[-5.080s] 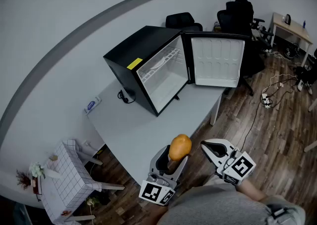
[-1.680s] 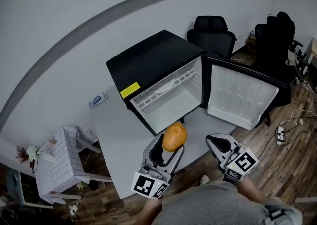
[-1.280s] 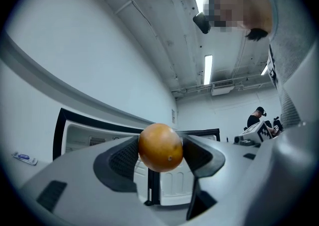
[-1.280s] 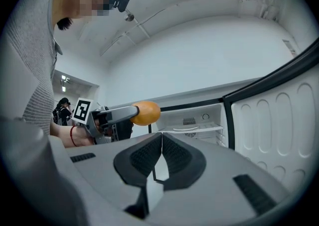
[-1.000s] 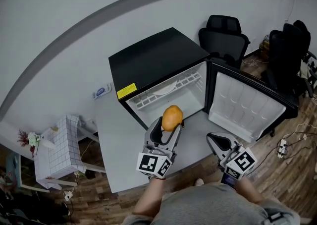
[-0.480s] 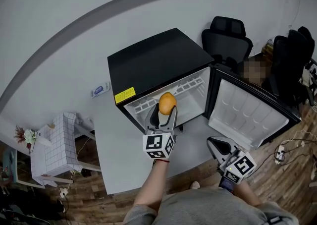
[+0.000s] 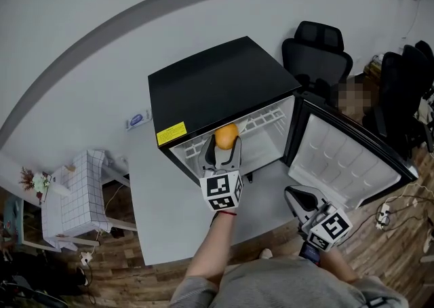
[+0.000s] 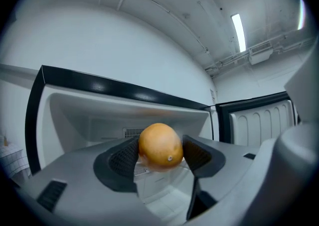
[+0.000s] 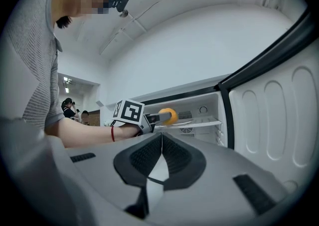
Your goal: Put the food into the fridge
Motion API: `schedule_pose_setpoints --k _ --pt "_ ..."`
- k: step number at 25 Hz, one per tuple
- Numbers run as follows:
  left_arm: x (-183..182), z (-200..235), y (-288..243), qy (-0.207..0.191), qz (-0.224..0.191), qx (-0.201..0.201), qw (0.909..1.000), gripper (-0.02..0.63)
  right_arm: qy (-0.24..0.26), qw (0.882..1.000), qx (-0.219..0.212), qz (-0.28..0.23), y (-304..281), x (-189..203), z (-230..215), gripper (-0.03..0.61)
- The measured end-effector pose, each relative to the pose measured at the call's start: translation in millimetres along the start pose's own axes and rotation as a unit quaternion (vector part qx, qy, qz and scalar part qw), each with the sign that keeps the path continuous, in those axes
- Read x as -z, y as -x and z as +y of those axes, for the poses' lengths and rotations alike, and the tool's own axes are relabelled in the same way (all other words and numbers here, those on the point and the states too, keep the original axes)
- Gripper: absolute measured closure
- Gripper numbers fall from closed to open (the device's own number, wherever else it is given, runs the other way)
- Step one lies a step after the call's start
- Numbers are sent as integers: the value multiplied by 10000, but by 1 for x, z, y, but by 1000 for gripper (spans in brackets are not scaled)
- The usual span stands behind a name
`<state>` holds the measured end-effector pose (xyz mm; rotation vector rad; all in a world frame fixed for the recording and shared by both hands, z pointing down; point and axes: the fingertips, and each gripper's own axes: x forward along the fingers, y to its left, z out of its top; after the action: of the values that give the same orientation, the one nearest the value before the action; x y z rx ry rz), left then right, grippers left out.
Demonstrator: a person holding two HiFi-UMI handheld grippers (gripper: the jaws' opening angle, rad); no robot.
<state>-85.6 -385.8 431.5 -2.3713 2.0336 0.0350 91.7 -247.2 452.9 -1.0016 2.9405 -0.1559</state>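
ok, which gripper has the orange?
The left gripper: its jaws clamp the orange at the fridge opening. The right gripper is shut on nothing.

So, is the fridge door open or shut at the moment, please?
Open: the fridge door stands swung wide, white inner lining showing, and the fridge cavity is exposed.

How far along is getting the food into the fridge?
Done: the door stands open. In hand: the left tool grips the fruit at the fridge mouth, near the shelf. Left: set it inside and let go. The right tool is shut and empty.
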Motion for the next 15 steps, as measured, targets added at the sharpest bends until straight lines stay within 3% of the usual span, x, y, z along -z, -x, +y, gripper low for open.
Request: schedule_pose_setpoints --k 15 --pt "-2 9 -22 -269 -36 -90 9996 325 118 9998 -132 -45 -26 -6 -7 568"
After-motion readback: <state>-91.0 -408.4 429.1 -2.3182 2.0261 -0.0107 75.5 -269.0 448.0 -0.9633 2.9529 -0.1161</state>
